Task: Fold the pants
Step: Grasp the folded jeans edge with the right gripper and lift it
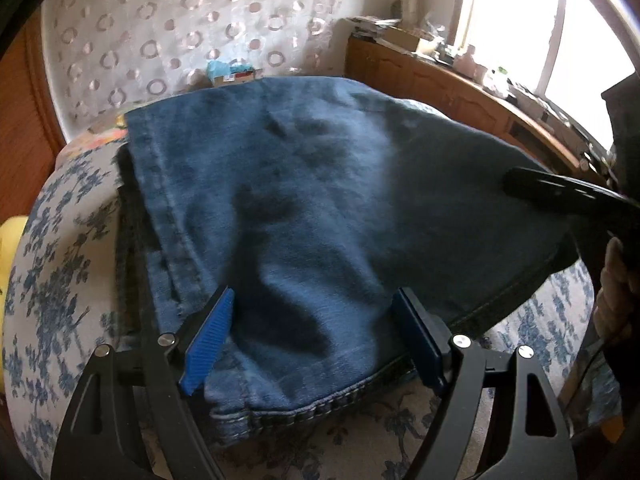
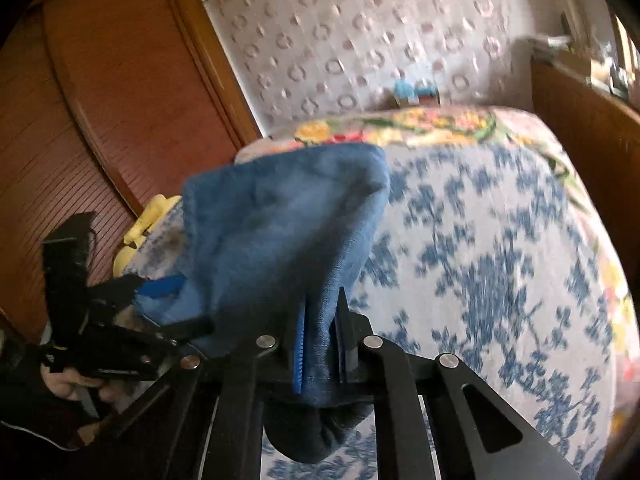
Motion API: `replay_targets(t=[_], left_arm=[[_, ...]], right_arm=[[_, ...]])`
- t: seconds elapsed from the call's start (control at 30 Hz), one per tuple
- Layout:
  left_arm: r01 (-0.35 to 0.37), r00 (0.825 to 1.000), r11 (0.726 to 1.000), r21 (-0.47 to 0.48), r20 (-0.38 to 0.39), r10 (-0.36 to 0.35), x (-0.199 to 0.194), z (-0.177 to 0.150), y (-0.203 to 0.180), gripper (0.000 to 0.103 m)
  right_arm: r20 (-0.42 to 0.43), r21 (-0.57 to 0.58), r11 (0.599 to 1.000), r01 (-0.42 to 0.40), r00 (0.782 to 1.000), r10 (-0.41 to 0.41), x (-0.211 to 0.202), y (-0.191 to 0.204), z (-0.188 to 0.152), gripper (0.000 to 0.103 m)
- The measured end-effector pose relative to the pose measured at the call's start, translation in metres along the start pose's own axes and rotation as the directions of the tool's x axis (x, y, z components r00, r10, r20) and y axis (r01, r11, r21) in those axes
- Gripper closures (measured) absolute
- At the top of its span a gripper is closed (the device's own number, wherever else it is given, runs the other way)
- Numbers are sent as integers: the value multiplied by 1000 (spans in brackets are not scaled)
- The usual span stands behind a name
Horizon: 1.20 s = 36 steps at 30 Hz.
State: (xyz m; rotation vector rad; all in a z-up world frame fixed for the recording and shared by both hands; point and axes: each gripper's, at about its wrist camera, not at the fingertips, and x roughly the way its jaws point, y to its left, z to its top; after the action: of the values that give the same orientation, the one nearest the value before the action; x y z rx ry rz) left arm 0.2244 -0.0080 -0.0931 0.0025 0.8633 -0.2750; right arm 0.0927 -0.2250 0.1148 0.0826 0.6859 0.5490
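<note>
Fig. subject: blue denim pants (image 1: 304, 184), part-folded, lying on a bed w/ blue-floral cover (image 1: 56, 264); hem end nearest the left cam, far end reaching toward the papered wall (image 1: 168, 28).
Position: cloth rests flat on the left side; right side is raised off the cover, drawn up toward the right gripper (image 2: 320, 356).
Left gripper (image 1: 316, 340): jaws spread wide, blue pads either side of the hem end; pads (image 1: 208, 340) lie at or just over the denim, no pinch visible. Nothing gripped.
Right gripper: jaws closed tight on a doubled fold of denim, cloth bunched betw. the pads and hanging below them in a dark lump.
Weight (est.): fairly heavy for cloth; the lifted part sags in one thick drape, not fluttering.
Stiffness (est.): soft but w/ body; holds broad rolls and creases, so folds should stay put once laid.
Slip (est.): low; coarse weave vs ribbed pads gives good bite. Not fragile.
Where to grip (est.): stitched hems (image 1: 304, 404) and side seam (image 1: 160, 184), thickest and least stretchy; take edge or corner w/ both layers together, else the under layer drags behind.
Risk (est.): one-sided lift skews the stack; free left end may slide on the cover.
Surround: wood door (image 2: 100, 80), low cabinet under a bright window (image 1: 520, 20); clear of the work.
</note>
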Motion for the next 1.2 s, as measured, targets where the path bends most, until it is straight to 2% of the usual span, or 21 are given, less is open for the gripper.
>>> replay_targets(t=[0.07,0.37,0.7,1.07,1.2], left_arm=[[13,1000,1000,-27,3,-13,-7,0,5,22],[-25,995,996,-83,94,33,-61,2,35,22],[-88,977,981,-171,179,119,-108,-10,87,22],[-169,959,944,-285,175,224,-135,-42,140,22],[-188,953,933,-306,174,249,-139,-48,149,22]], right_arm=[[18,-20,1000,-9,1000,10,-6,9,4,92],[64,-105,993,-48,996,55,-12,45,21,93],[56,-223,966,-127,988,143,14,98,34,94],[-67,-291,920,-261,965,253,74,144,28,94],[-172,-291,911,-292,953,250,102,159,19,94]])
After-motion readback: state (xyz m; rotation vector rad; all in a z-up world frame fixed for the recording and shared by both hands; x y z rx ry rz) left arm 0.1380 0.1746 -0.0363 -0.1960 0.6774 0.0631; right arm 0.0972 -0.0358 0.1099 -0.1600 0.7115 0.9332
